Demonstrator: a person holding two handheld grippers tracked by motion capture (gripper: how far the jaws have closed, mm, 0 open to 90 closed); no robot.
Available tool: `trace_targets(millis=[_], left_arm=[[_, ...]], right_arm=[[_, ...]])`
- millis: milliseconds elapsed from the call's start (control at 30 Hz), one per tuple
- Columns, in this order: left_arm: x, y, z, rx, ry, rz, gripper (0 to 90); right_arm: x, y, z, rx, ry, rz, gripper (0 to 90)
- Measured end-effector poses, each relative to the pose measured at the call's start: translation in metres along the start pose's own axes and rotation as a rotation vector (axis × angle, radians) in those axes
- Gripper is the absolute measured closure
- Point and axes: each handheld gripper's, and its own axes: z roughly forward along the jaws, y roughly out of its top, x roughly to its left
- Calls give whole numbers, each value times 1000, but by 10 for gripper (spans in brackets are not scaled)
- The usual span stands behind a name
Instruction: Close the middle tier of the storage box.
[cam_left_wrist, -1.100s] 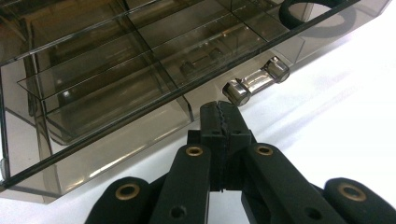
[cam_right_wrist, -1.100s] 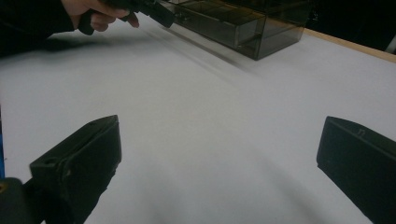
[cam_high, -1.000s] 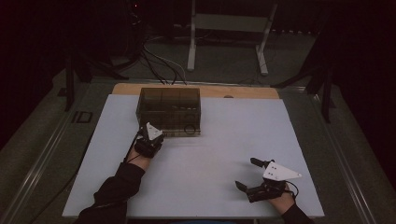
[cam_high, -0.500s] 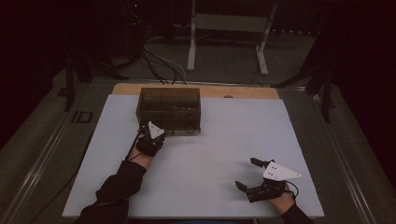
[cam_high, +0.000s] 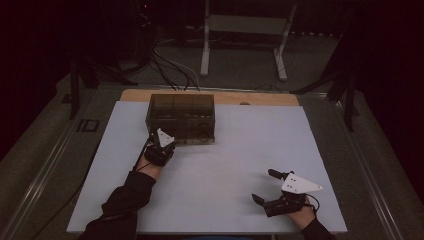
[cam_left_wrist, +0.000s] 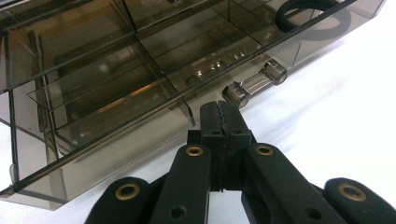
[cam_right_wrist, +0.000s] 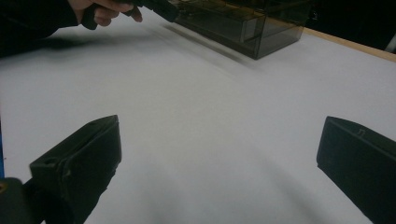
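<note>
At the 11 o'clock part of the table (cam_high: 320, 150), a smoked see-through plastic box (cam_high: 181, 118) is found, with the left gripper (cam_high: 161, 146) set against its near wall at 7 o'clock from the box's middle. Against the pictures of a second before, nothing is seen to have shifted: both hands are held where they were and the box is unmoved, so the work on the box is judged to be paused at its front clasp, not yet opened.

In the left gripper view the ridged fingers (cam_left_wrist: 211, 122) are pressed together with nothing between them, their tips just beside a small clear clasp (cam_left_wrist: 254, 84) shaped like a short tube on the box's front edge. The box is divided by thin walls into compartments, and a black ring (cam_left_wrist: 308, 18) of rubbery look is seen in one at 1 o'clock.

The right gripper (cam_high: 272, 192) is rested at 5 o'clock on the table, its fingers (cam_right_wrist: 79, 163) spread wide over bare matte white surface.
</note>
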Motion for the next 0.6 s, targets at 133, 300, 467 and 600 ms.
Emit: trace_targets(millis=[133,300,467,600], left_arm=[[0,2,0,-1,0,4,900],[1,4,1,1,3,3,900],[2,5,2,4,5,3,900],[3,6,3,5,6,5,900]], right_arm=[[0,0,0,0,0,0,0],[0,0,0,1,-1,-1,0],[0,0,0,1,-1,-1,0],[0,0,0,0,-1,0,0]])
